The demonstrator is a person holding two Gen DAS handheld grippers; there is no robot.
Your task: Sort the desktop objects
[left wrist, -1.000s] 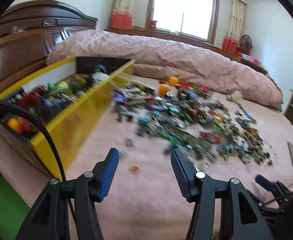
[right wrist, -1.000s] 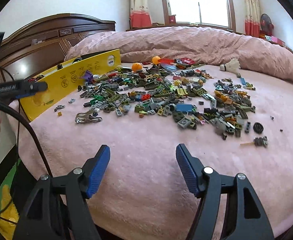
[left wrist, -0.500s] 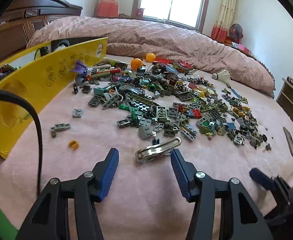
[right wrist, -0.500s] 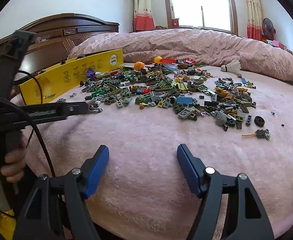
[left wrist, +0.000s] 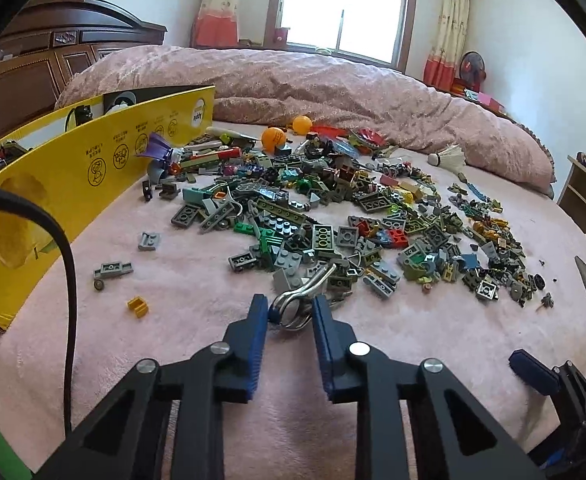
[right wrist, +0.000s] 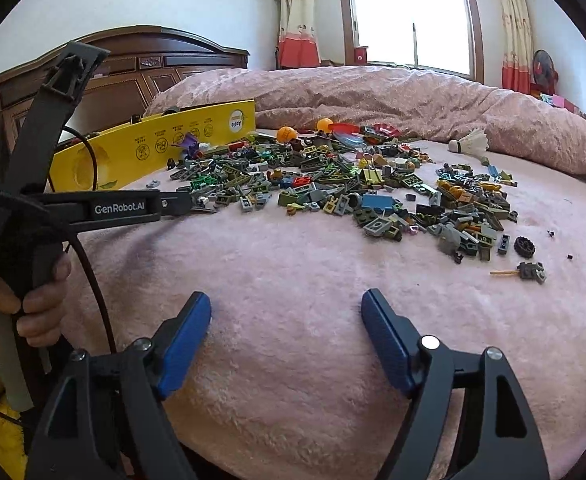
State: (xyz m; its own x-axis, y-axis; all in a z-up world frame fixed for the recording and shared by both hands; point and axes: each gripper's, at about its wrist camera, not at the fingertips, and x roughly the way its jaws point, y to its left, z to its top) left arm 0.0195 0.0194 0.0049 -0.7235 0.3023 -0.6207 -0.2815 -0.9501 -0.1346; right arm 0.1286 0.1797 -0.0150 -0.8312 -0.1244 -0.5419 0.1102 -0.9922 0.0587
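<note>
A wide pile of small building bricks covers the pink bed cover, also seen in the right wrist view. A silver metal carabiner clip lies at the pile's near edge. My left gripper has its blue pads closed against both sides of the clip. It shows from the side in the right wrist view, down at the bed surface. My right gripper is open and empty, low over bare bed cover in front of the pile.
A yellow box with sorted pieces stands at the left, its long wall facing the pile. Two orange balls and a shuttlecock lie at the far side. A rolled pink quilt runs behind. A cable hangs at left.
My left gripper swung from the yellow box down to the pile's near edge, then closed its jaws around the metal clip. The right gripper stayed open and nearly still.
</note>
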